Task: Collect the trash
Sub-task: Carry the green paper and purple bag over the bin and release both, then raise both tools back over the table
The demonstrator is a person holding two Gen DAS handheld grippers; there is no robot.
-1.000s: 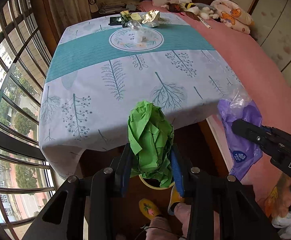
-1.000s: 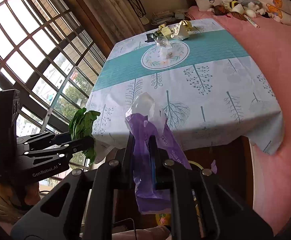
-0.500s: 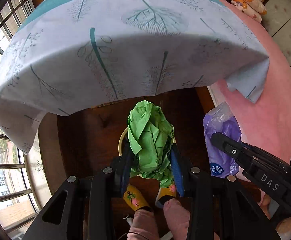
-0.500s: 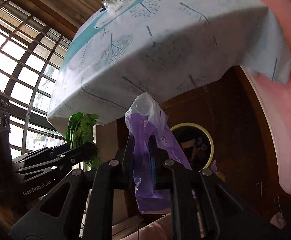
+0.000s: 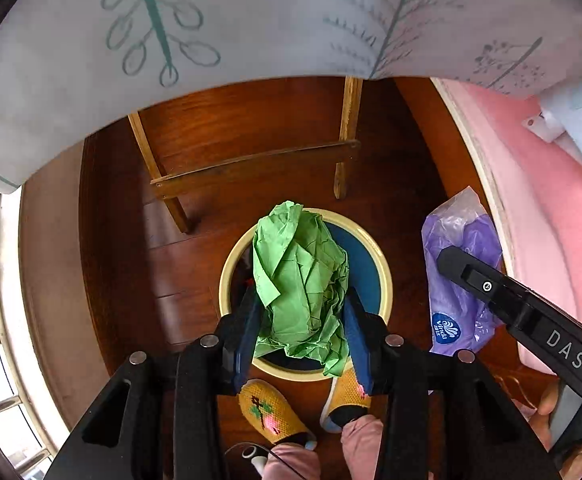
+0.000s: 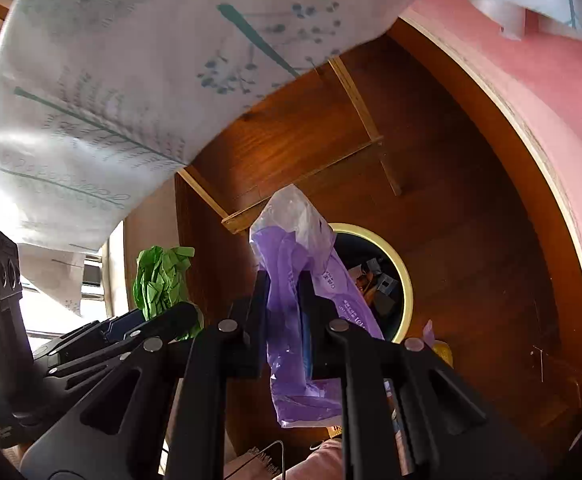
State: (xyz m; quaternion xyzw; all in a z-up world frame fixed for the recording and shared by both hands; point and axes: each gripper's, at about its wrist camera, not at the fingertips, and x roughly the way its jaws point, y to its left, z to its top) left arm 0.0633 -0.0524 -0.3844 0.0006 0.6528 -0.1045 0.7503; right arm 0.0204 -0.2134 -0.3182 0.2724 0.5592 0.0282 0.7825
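— What did your left claw (image 5: 303,316) have?
— A crumpled green paper wad (image 5: 301,280) sat between its blue pads. The jaws were opening as I watched, and the wad no longer looked squeezed. It hung right over the round bin (image 5: 383,276), the one with the yellow rim and dark inside.
— And the right claw (image 6: 285,304)?
— Clamped tight on a purple plastic wrapper (image 6: 291,264), which stuck up above the fingers and drooped below them. From that side the bin (image 6: 405,280) lay just past the wrapper, with scraps already in it.
— What surrounded the bin?
— It stood on the dark wooden floor (image 5: 123,264) under the tabletop, whose leaf-print cloth (image 5: 251,20) hung overhead. My yellow slippers (image 5: 269,410) sat just beside the bin, and the pink bed (image 5: 563,208) ran along the right
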